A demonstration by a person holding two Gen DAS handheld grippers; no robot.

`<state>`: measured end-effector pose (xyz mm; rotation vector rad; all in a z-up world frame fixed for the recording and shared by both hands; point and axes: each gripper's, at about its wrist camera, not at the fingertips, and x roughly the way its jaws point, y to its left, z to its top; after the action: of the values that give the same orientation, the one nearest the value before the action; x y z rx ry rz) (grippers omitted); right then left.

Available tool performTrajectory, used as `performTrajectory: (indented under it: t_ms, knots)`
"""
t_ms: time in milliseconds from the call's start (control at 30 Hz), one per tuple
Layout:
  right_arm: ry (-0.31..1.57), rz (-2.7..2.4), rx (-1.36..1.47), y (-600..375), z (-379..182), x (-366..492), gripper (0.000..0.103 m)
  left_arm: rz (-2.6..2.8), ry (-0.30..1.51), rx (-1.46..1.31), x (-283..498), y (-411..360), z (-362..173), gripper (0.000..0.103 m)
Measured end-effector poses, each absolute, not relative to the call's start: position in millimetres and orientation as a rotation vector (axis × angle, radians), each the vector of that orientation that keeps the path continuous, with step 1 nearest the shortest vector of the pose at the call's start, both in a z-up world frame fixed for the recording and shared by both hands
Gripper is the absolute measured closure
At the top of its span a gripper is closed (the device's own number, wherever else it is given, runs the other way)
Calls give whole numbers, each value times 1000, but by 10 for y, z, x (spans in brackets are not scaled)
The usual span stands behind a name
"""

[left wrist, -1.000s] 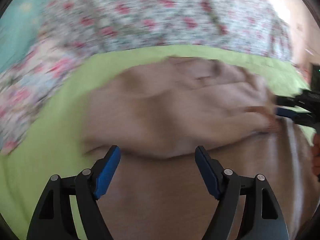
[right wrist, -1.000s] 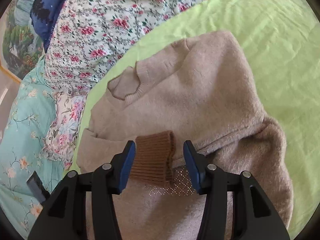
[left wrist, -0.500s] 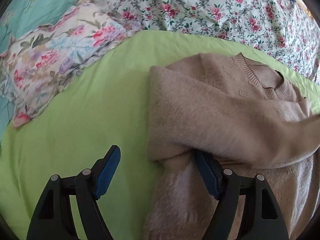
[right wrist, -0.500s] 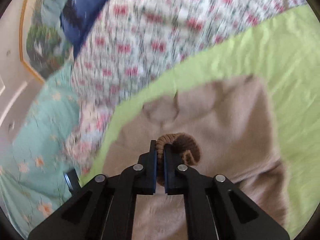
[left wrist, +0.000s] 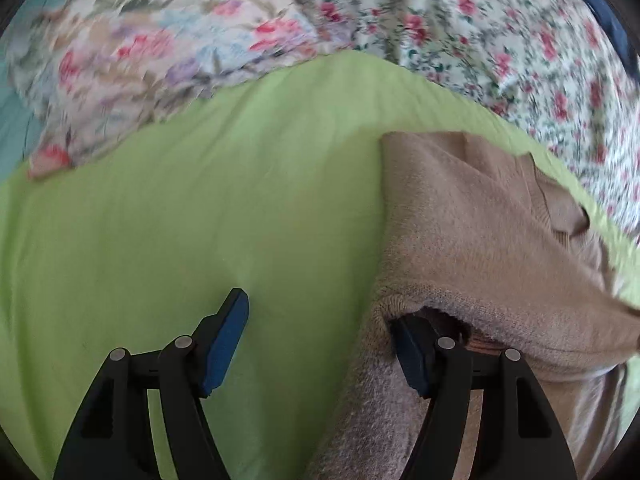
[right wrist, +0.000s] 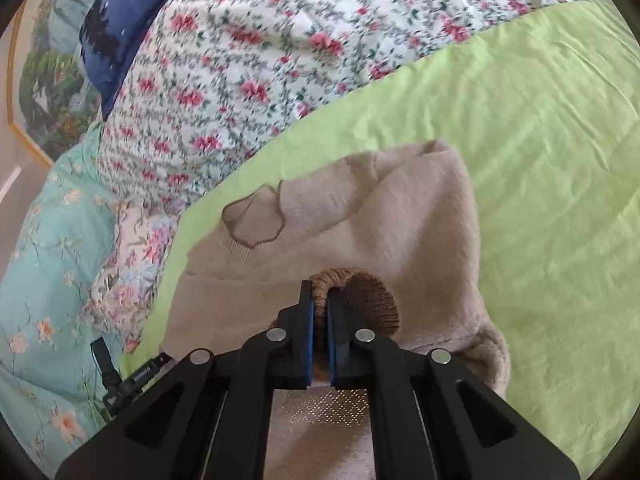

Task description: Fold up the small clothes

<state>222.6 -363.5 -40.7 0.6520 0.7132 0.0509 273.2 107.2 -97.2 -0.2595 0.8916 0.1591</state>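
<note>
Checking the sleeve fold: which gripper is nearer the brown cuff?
Right. The right gripper is shut on the brown cuff; the left gripper straddles the sweater's edge.

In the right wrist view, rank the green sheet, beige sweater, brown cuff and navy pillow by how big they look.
1. green sheet
2. beige sweater
3. navy pillow, partly cut off and farther away
4. brown cuff
</note>
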Motion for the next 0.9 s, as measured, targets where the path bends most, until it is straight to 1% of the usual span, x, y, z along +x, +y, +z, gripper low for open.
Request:
performTrajectory:
  t_ms: [100,233,300,400,467,533,700,800,867,900]
  knots:
    - [765,-10,609,-3645,-558,2229,97,151,889,-276,2739,1086,-981,32]
    - [827,-52,645,-3741,-791,2192,94,141,895,-281,2751,1094,-998,31]
    - [822,-46,650,-3749,-749,2147,92,133,904,-272,2756,1086,-997,31]
    - [795,-60,580,-3761,-585,2103,88,80,914,-198,2691,1030,-946,32]
    - [790,-53,562,-3787,-517,2106,82,41,913,-169,2614,1037,-922,32]
    - [791,-46,548,-3784,-472,2138,78,7,909,-152,2542,1077,-891,32]
    - [794,5,543,-3658,-401,2197,76,-17,901,-169,2480,1142,-836,32]
    - [783,37,568,-3560,-346,2073,74,-21,905,-174,2459,1111,-800,32]
    - [774,44,575,-3498,-319,1858,68,-40,901,-180,2379,1074,-764,32]
    - [772,48,577,-3476,-318,1768,66,-50,898,-182,2309,1060,-747,32]
